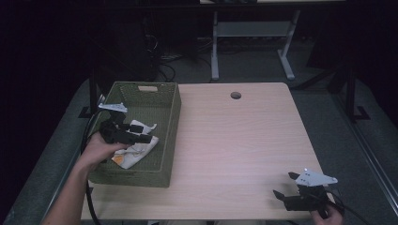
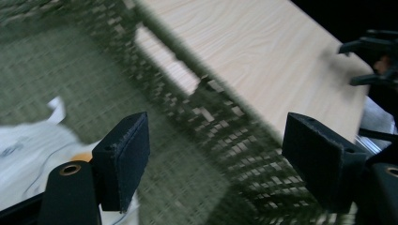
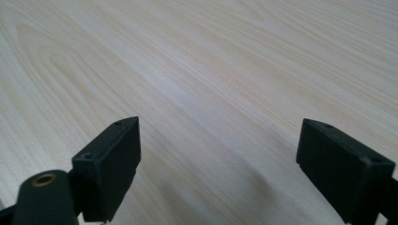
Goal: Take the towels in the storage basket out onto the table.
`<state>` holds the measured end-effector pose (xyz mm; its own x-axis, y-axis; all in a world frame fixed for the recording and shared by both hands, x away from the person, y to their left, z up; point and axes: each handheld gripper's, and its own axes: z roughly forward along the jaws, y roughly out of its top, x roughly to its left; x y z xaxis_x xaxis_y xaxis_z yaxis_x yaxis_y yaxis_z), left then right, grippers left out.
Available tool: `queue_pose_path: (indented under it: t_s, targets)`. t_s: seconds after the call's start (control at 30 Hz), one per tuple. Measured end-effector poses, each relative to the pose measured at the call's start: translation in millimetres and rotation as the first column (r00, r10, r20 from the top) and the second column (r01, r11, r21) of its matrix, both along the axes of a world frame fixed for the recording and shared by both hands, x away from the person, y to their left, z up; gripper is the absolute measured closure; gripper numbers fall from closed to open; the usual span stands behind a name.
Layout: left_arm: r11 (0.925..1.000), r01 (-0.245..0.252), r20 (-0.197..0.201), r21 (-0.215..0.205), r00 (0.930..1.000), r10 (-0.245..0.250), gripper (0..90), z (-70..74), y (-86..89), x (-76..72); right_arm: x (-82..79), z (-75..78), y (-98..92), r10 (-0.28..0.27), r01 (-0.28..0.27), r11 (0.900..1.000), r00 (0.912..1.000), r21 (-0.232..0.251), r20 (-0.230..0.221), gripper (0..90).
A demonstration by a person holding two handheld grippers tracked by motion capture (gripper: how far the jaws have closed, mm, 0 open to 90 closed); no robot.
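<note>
A green woven basket (image 1: 170, 140) stands on the left part of the wooden table (image 1: 234, 140). Inside it lies a white cloth (image 1: 141, 151) with an orange patch. My left gripper (image 1: 141, 133) hovers inside the basket just above the cloth, open and holding nothing. In the left gripper view the cloth (image 2: 28, 150) lies at the lower left beside the jaws and the basket wall (image 2: 220, 131) runs ahead between them. My right gripper (image 1: 285, 185) rests at the table's near right corner, open, with bare wood (image 3: 211, 93) between its jaws.
A round cable hole (image 1: 235, 95) sits near the table's far edge. The wide stretch of table between basket and right gripper holds nothing. A white desk frame (image 1: 253, 42) and cables stand on the floor beyond the table.
</note>
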<state>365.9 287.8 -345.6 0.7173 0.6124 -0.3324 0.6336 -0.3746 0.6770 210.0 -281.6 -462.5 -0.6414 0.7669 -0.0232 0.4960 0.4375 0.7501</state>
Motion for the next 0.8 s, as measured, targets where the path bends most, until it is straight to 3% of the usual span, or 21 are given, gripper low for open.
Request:
queue_pose_path:
  t_s: [0.1,0.2,0.37,0.57,0.63,0.73,0.8]
  targets:
    - [0.9993,-0.036,-0.029,0.007,0.9989,0.036,23.6,-6.8,5.0,4.3,-0.4,0.3,0.2,0.001,-0.001,1.0,1.0,0.001,0.003,13.9]
    - [0.9963,-0.072,-0.06,0.045,0.9954,0.075,23.5,-13.1,9.9,9.6,-0.4,0.4,0.1,0.001,-0.001,1.0,1.0,0.003,0.002,13.9]
    - [0.9905,-0.118,-0.066,0.071,0.9902,0.123,23.6,-18.4,14.4,13.7,-0.6,0.4,0.6,0.004,-0.004,1.0,1.0,0.002,0.006,13.9]
    - [0.9742,-0.146,-0.081,0.172,0.9835,0.162,24.0,-29.1,12.3,20.4,-1.3,0.9,1.2,0.009,-0.009,1.0,0.9999,0.002,0.007,13.9]
    - [0.9732,-0.153,-0.096,0.172,0.9807,0.171,24.0,-33.6,12.0,22.3,-1.5,1.0,1.6,0.012,-0.012,1.0,0.9999,0.002,0.008,13.9]
    - [0.9613,-0.171,-0.102,0.216,0.9751,0.197,24.8,-39.3,9.9,26.5,-2.3,1.8,1.6,0.011,-0.011,1.0,0.9999,0.002,0.009,13.8]
    - [0.9471,-0.193,-0.103,0.256,0.9688,0.226,24.9,-42.5,10.3,30.2,-2.5,2.1,0.7,0.013,-0.013,1.0,0.9998,0.003,0.015,13.9]
